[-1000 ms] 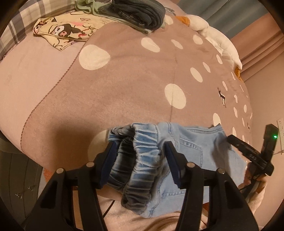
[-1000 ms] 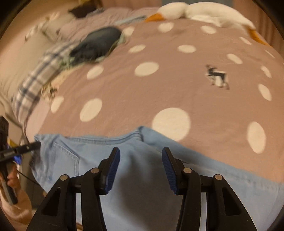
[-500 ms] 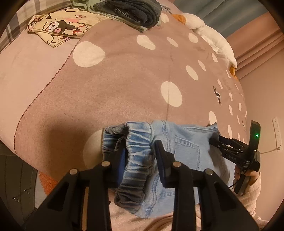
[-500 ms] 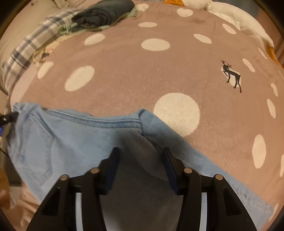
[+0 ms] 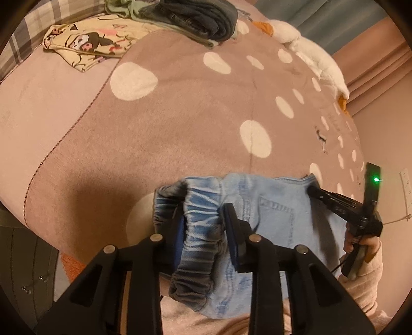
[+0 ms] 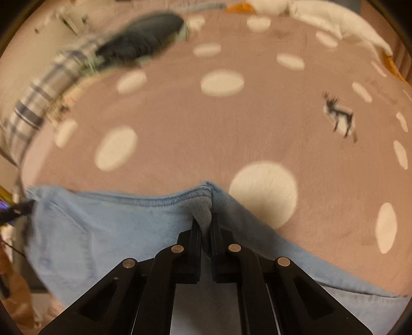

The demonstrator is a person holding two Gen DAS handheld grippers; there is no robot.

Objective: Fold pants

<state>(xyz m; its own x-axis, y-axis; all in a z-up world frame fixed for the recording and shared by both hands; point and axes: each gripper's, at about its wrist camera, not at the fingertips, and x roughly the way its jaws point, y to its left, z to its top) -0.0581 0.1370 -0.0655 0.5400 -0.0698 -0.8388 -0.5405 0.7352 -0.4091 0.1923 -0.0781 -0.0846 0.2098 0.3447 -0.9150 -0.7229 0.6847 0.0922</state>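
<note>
Left wrist view: left hand-held gripper (image 5: 203, 226) clenched on the gathered elastic waistband of the light-blue denim pants (image 5: 273, 206), at 6 o'clock in frame. Pants lie at the near edge of the brown blanket with cream polka dots (image 5: 180, 123); long axis runs 9-to-3, waistband toward 9. Right wrist view: right hand-held gripper (image 6: 206, 226) grasping a pinched fold at the crotch seam of the pants (image 6: 116, 219); one leg extends toward 4 o'clock. Dark folded garment (image 5: 200, 18) at 12 o'clock.
</note>
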